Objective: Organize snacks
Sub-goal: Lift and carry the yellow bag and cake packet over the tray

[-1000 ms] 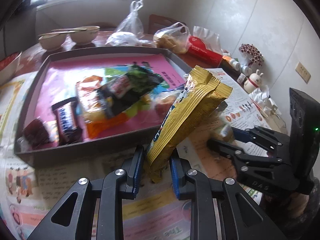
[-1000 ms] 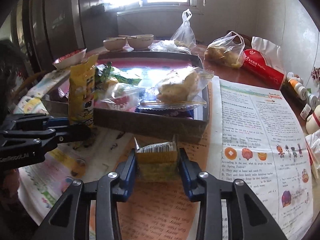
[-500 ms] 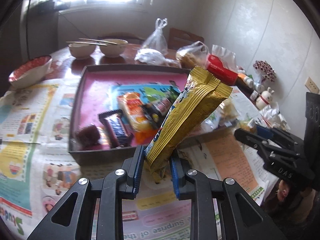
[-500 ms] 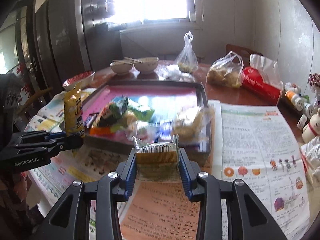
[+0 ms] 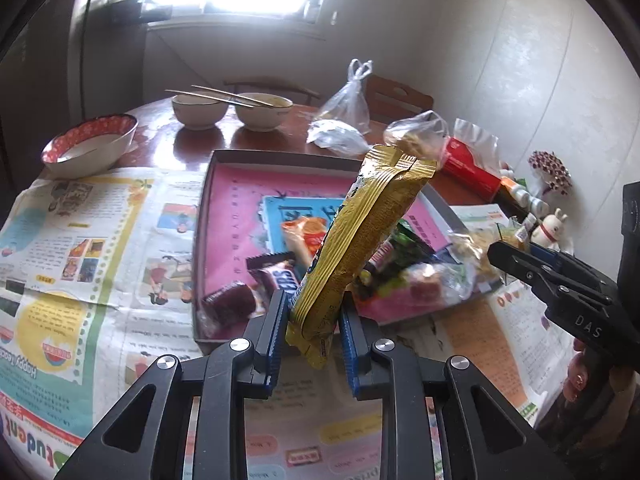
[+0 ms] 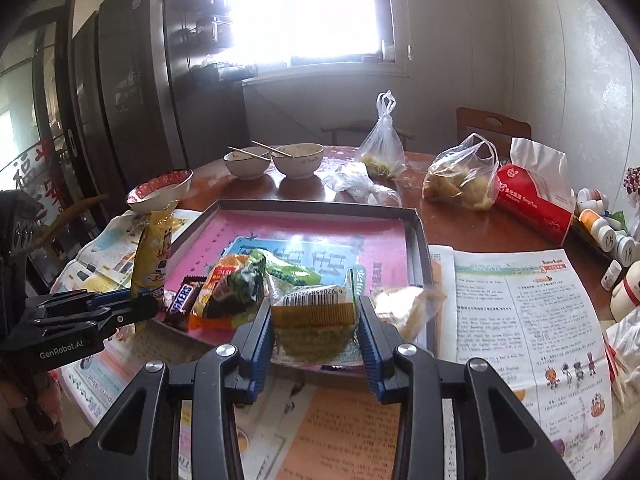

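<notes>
Newspaper-covered table [image 6: 520,320] sits lower in both views than a second ago, so both hands have come up. Left gripper [image 5: 314,320] angles down, clamped on the gold snack pack [image 5: 360,240]; right gripper [image 6: 316,328] pinches a small cracker packet [image 6: 314,316], both above the near edge of the tray [image 6: 416,216].

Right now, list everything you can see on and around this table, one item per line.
tray: 1, dark rim with pink lining, table centre
loose snacks: several, mixed colours, near end of tray
gold packet: 1, gold, held upright
cracker pack: 1, clear wrap, held at tray's near edge
bowls: 3, two white with chopsticks, one red-rimmed, far side
plastic bags: 3, clear, beyond tray
tissue pack: 1, red, right
newspapers: several, under tray
left gripper: shut on gold packet
right gripper: shut on cracker pack
</notes>
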